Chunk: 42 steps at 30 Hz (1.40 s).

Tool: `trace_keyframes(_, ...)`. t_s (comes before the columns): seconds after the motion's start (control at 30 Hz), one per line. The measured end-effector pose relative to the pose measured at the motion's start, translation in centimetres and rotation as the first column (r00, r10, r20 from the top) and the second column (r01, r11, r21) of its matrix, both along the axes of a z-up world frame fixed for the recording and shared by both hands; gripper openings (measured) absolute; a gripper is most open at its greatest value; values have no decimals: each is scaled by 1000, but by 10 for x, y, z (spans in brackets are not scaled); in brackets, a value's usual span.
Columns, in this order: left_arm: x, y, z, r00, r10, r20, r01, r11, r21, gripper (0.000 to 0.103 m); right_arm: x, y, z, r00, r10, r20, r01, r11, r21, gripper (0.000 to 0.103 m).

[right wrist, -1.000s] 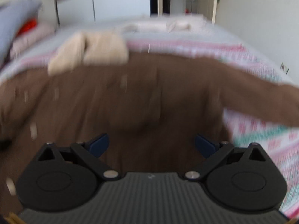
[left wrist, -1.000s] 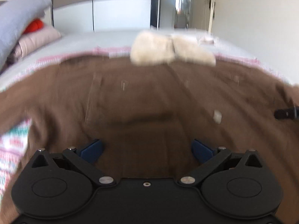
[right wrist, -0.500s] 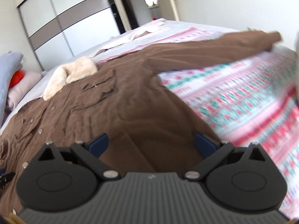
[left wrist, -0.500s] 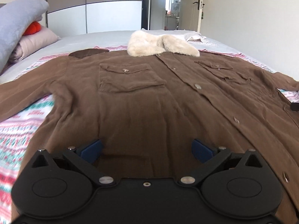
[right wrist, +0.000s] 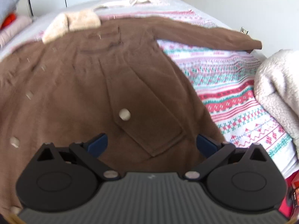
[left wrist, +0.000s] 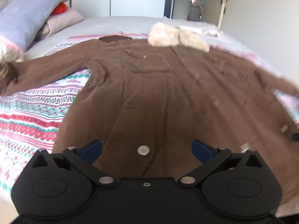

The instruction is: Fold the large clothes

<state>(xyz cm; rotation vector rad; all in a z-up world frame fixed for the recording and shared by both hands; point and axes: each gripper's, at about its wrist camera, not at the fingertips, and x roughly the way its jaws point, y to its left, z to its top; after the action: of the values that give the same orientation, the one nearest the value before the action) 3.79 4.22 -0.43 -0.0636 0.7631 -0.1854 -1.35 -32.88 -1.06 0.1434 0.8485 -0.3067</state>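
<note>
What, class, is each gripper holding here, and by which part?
Nothing. The left gripper and right gripper both stand open above the brown coat, gripping no part of it.

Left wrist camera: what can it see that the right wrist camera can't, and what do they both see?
Only the left wrist view shows the left sleeve stretched toward the big grey-blue pillow, plus the open left tongs.

Only the right wrist view shows the right sleeve, a fluffy white blanket at the bed's edge, and the open right tongs.

Both show the long brown coat lying flat, its cream fur collar, and the patterned pink and green bedspread.
</note>
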Motion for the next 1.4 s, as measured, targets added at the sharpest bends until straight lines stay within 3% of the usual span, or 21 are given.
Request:
trace_keyframes(0.1, -7, 3, 36, 1000, -17, 23, 18, 999, -42, 103, 1, 4, 32, 998, -6, 64, 3, 999, 49, 102)
trace_keyframes(0.23, 0, 0, 86, 996, -29, 87, 30, 1000, -7, 103, 13, 10, 74, 990, -3, 140, -11, 995, 97, 102)
trace_keyframes(0.33, 23, -4, 119, 994, -23, 103, 21, 1000, 13, 103, 35, 13, 98, 989, 17, 149, -36, 992, 124, 102)
trace_keyframes(0.5, 84, -18, 157, 989, -17, 145, 9, 998, 54, 103, 89, 13, 124, 986, 74, 151, -91, 990, 108, 102)
trace_keyframes(0.7, 179, -54, 171, 977, -57, 208, 13, 979, 204, 103, 179, 1, 140, 980, 144, 135, -155, 985, 77, 102)
trace_keyframes(0.87, 267, -81, 157, 975, -88, 204, 22, 953, 304, 103, 266, -16, 133, 988, 117, 100, -123, 991, 56, 102)
trace_keyframes(1.07, 369, -109, 101, 966, -143, 217, 67, 944, 324, 103, 361, -13, 99, 969, 197, 146, -205, 978, 38, 102)
trace_keyframes(1.17, 417, -118, 58, 965, -119, 232, 49, 956, 288, 102, 397, -3, 70, 945, 227, 235, -242, 970, 35, 102)
trace_keyframes(1.3, 462, -126, 8, 969, -84, 233, 42, 982, 182, 101, 432, 11, 34, 894, 295, 338, -320, 947, 22, 102)
trace_keyframes(1.4, 483, -130, -19, 964, -89, 252, 62, 991, 116, 95, 452, 25, 13, 849, 390, 358, -390, 918, -75, 102)
